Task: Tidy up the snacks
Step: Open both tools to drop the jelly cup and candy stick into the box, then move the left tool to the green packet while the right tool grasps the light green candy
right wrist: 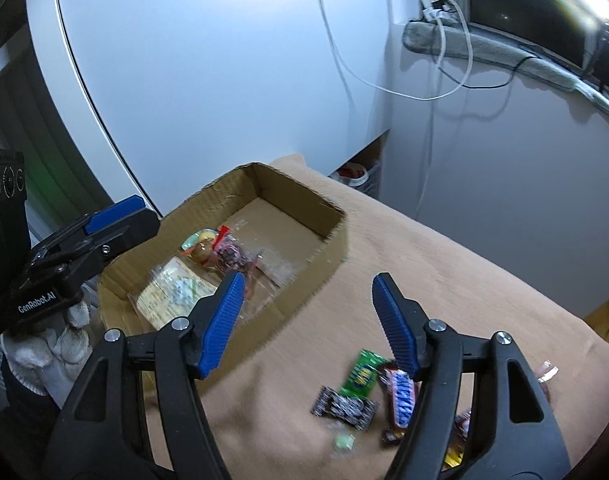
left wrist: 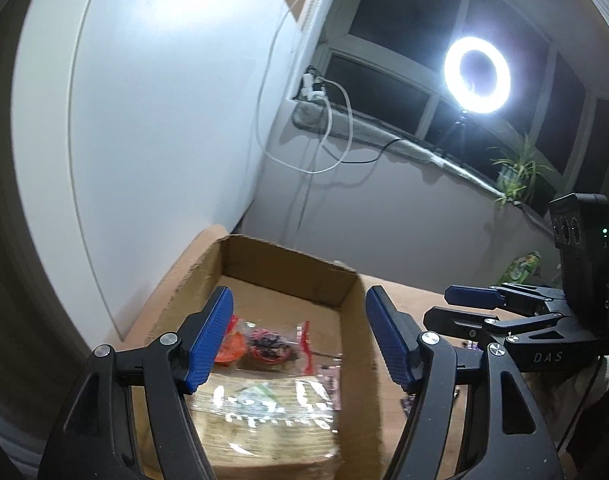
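Both tongs stand released: the left tongs (left wrist: 298,340) hang over the open brown cardboard box (right wrist: 328,240), where clear-wrapped snack packets (right wrist: 208,268) lie; the right tongs (right wrist: 308,320) hover just beside the box, above loose candy bars (right wrist: 400,396) on the tan-covered desk (right wrist: 464,280).

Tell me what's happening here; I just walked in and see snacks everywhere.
A person holding two blue-padded grippers is sorting snacks into an open brown cardboard box on a tan cloth-covered table. Clear-wrapped snack packs already lie inside. The left gripper hovers open over the box; the right gripper is open and empty above loose candy: a green wrapper, a brown Snickers bar and a dark wrapped candy.
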{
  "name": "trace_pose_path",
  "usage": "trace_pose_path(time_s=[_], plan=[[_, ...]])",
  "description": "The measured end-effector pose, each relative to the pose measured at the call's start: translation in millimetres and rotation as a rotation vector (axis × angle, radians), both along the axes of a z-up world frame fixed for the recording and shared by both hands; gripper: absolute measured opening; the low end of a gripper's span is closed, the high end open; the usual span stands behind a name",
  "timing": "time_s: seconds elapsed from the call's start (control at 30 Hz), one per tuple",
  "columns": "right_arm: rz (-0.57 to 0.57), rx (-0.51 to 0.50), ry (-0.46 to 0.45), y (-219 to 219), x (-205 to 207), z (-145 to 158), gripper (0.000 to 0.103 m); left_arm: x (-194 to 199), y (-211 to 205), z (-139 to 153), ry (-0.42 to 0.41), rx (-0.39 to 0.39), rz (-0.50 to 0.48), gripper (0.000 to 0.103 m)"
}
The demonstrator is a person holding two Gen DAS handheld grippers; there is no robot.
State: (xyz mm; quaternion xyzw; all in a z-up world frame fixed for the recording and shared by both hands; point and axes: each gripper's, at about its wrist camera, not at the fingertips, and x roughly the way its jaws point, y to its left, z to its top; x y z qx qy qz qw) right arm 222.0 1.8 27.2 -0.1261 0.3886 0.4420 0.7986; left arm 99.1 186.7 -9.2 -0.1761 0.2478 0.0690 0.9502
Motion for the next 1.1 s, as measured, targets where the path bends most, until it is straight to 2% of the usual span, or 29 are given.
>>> trace_pose_path(time_s=[0.13, 0.5, 0.63, 0.87, 0.97, 1.1], plan=[[-0.023, 0.004, -0.024, -25.7, -4.0, 6.9, 0.078, -0.8, -15.7, 4.7, -0.019, 0.004, -0.057, 0.069], [-0.117, 0.009, -0.041, -105.8, -12.9, 13.1, 0.079, 1.1, -71.0, 5.4, -0.034, 0.001, -0.22, 0.069], [-0.134, 0.005, -0.02, -134.1, -20.7, 3.3, 0.079, 5.6, -93.0, -4.3, -0.005, -0.034, -0.302, 0.069], [-0.101, -0.046, 0.025, -159.8, -31.6, -27.1, 0.079, 11.5, -140.6, -26.8, 0.082, 0.007, -0.414, 0.068], [-0.083, -0.072, 0.053, -165.1, -33.5, -45.5, 0.078, 16.1, -160.0, -43.4, 0.142, 0.033, -0.462, 0.062], [-0.055, -0.109, 0.086, -168.4, -34.2, -68.2, 0.066, 22.8, -179.1, -64.8, 0.211, 0.079, -0.479, 0.058]])
